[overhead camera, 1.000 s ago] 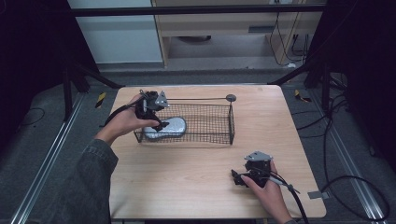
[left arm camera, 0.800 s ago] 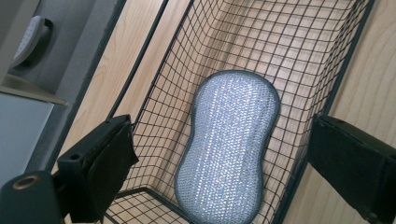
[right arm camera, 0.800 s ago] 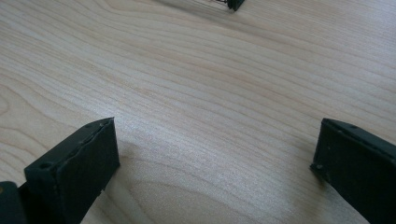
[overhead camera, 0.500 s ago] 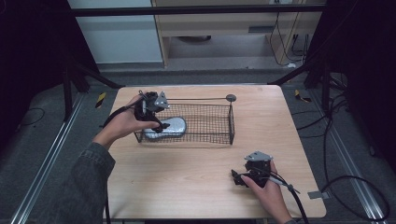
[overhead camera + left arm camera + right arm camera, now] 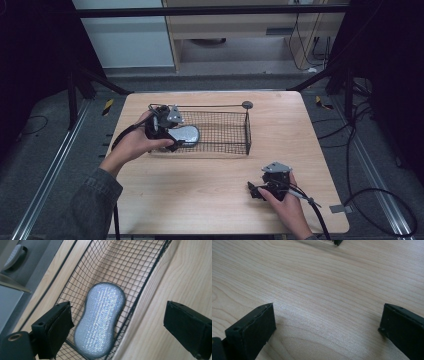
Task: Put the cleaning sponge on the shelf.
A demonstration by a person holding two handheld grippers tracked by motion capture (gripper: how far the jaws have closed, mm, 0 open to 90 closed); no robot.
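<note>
A silver, peanut-shaped sponge (image 5: 186,134) (image 5: 101,320) lies flat on the bottom of a black wire basket (image 5: 248,131) (image 5: 150,272), at its left end. My left gripper (image 5: 174,139) (image 5: 117,315) hangs open just above that end. One jaw stands over the basket's inside and the other over the bare table beside its near wall, and nothing is held. My right gripper (image 5: 255,190) (image 5: 327,315) rests open on the wooden table (image 5: 200,190) near the front right, with only wood grain between its jaws.
The basket's wire handle ends in a round knob (image 5: 247,104) at its far right corner. A basket corner (image 5: 336,242) peeks into the top of the right gripper view. Cables trail from both grippers. Dark floor and metal rails surround the table.
The left gripper has shifted slightly nearer over the basket's left end. The sponge, the basket and the right gripper keep their places.
</note>
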